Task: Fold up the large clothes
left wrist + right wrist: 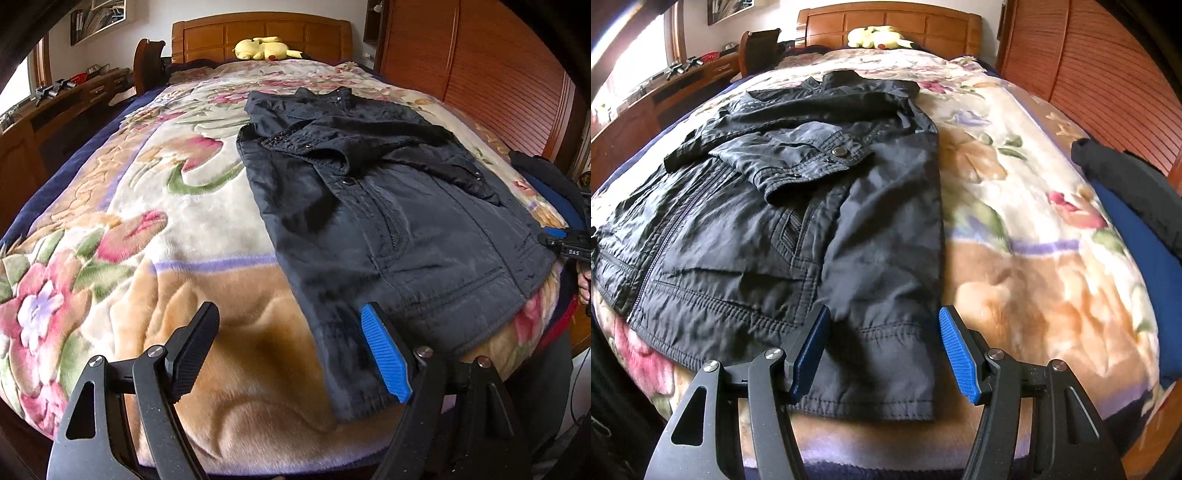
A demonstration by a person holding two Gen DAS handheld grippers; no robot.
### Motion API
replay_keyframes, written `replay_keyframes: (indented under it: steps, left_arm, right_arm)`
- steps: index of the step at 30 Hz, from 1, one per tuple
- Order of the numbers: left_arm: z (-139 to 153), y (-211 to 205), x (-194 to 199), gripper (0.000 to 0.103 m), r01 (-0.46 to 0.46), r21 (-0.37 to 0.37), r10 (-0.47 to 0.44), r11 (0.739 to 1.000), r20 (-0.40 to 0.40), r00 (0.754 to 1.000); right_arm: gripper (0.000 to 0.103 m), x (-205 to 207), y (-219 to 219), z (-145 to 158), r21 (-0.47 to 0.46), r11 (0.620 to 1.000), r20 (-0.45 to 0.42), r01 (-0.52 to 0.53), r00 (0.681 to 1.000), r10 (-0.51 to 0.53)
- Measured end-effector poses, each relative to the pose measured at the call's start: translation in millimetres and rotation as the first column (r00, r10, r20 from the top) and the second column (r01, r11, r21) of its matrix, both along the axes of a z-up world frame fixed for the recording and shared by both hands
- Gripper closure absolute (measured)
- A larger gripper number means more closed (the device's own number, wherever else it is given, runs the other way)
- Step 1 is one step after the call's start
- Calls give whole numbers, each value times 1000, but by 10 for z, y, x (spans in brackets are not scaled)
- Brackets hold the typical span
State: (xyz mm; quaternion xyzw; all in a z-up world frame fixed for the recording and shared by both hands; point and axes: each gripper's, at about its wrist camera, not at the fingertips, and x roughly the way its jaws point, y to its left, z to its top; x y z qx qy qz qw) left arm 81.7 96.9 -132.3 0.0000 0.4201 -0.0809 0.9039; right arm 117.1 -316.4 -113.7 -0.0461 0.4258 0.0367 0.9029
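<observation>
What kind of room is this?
A bedroom, most likely: a bed with a wooden headboard, a floral blanket with a dark jacket on it, and a yellow plush toy.

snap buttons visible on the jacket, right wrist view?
2. One large snap on the folded sleeve cuff of the jacket, one smaller snap lower left near the cuff's edge. Folds may hide others.

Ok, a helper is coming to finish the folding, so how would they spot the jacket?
Look at the bed with the floral blanket. The dark jacket lies flat near its foot, sleeves folded across the front. Unlike the yellow plush toy by the headboard, it has snap buttons.
</observation>
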Motion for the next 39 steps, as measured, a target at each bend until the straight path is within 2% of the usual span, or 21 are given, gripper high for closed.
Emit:
replay_keyframes:
  steps: [3,4,6,8,10,15,20,24,32,34,35,37,39]
  left_arm:
    - [2,-28,-55,25,19,-20,-19,1000,0,1000]
    - [8,-46,-68,32,24,-19,-24,1000,3,1000]
    - [12,-81,-82,39,34,-16,-34,999,0,999]
    - [18,-106,-82,55,46,-28,-47,999,-8,999]
    - [26,-130,-79,58,47,-26,-48,999,-9,999]
    - [9,-135,-56,58,40,-21,-40,999,-19,999]
    - [-29,-132,-52,58,41,-19,-41,999,-31,999]
    - [-50,-115,-116,58,43,-40,-44,998,-38,998]
    - [-73,-95,-236,60,35,-66,-37,997,-37,999]
    - [-71,-97,-244,68,38,-71,-40,997,-37,999]
    - [-66,-93,-245,77,38,-79,-41,996,-37,998]
    - [-33,-87,-258,89,42,-93,-45,995,-27,999]
    - [45,-82,-288,94,48,-97,-48,994,0,999]
  right_arm:
    - [40,-11,-45,-22,24,1000,-10,-7,1000,8]
    - [40,-22,-60,-28,27,1000,-12,-12,1000,12]
    - [40,-32,-66,-33,26,999,-12,-19,1000,19]
    - [40,-41,-66,-36,25,999,-12,-20,1000,21]
    - [44,-48,-56,-35,24,999,-13,-27,1000,27]
    - [58,-61,-28,-39,30,998,-13,-61,998,61]
    - [78,-77,-15,-35,55,994,-9,-90,996,91]
    - [80,-98,20,-29,41,994,-1,-98,995,98]
    - [77,-66,-32,-64,84,993,-11,-80,997,81]
    - [77,-54,-39,-73,95,992,-13,-81,997,82]
    - [77,-51,-34,-75,101,992,-15,-78,997,80]
    - [77,-44,-42,-77,114,991,-18,-75,997,77]
    - [80,-48,-37,-58,120,990,-17,-74,997,77]
